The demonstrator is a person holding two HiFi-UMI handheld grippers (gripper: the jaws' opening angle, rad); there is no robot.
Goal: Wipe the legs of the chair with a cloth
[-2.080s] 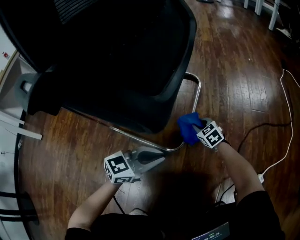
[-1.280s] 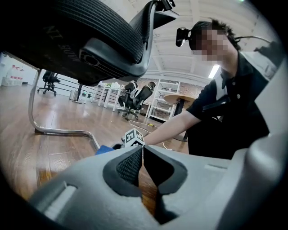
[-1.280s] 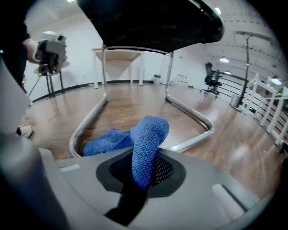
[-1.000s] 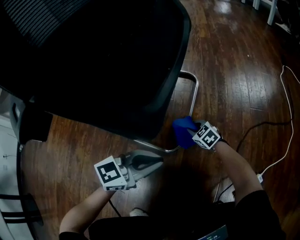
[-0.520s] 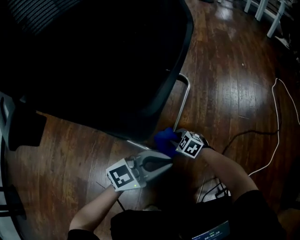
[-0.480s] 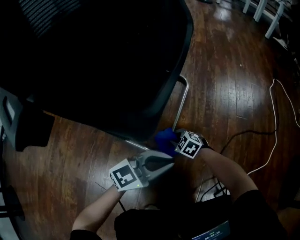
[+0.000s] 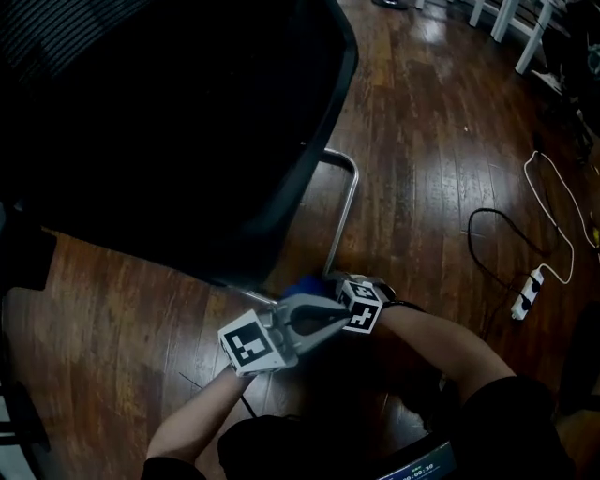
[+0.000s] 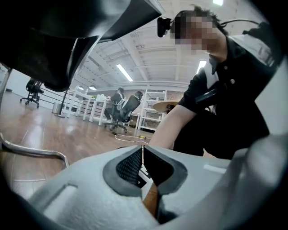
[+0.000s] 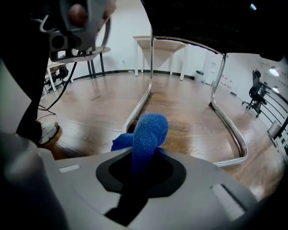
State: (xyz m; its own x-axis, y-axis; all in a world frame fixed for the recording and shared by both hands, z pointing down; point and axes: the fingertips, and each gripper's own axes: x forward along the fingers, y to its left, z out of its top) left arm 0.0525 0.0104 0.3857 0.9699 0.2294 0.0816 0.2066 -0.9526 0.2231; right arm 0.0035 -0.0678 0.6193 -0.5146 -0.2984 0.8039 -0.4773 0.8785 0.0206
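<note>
- The left gripper [image 8: 142, 150] lies nearest the person, low over the wooden floor [image 7: 441, 141]. Its jaws are pressed together at the tips with nothing between them.
- Just to its right, almost touching it in the head view, is the right gripper [image 9: 145, 158]. Its jaws are clamped on a blue cloth [image 9: 150, 128], which bulges up past the tips in a rounded fold.
- The cloth sits at the near corner of the chair's chrome leg tube [image 7: 342, 220], where the tube bends along the floor. It seems to rest against the metal, though the left gripper covers the contact in the head view.
- In the right gripper view the tube [image 9: 139, 105] runs away from the cloth across the floor, and a second chrome rail [image 9: 229, 128] curves along the right.
- The black chair seat [image 7: 169, 122] hangs over the frame, filling the far left.
- To the right, well apart from the chair, a white power strip [image 7: 525, 292] lies on the floor with a white cable [image 7: 551, 202] looping away from it and a black cable [image 7: 487, 225] beside it.
- At the far right edge stand white furniture legs [image 7: 497, 14].
</note>
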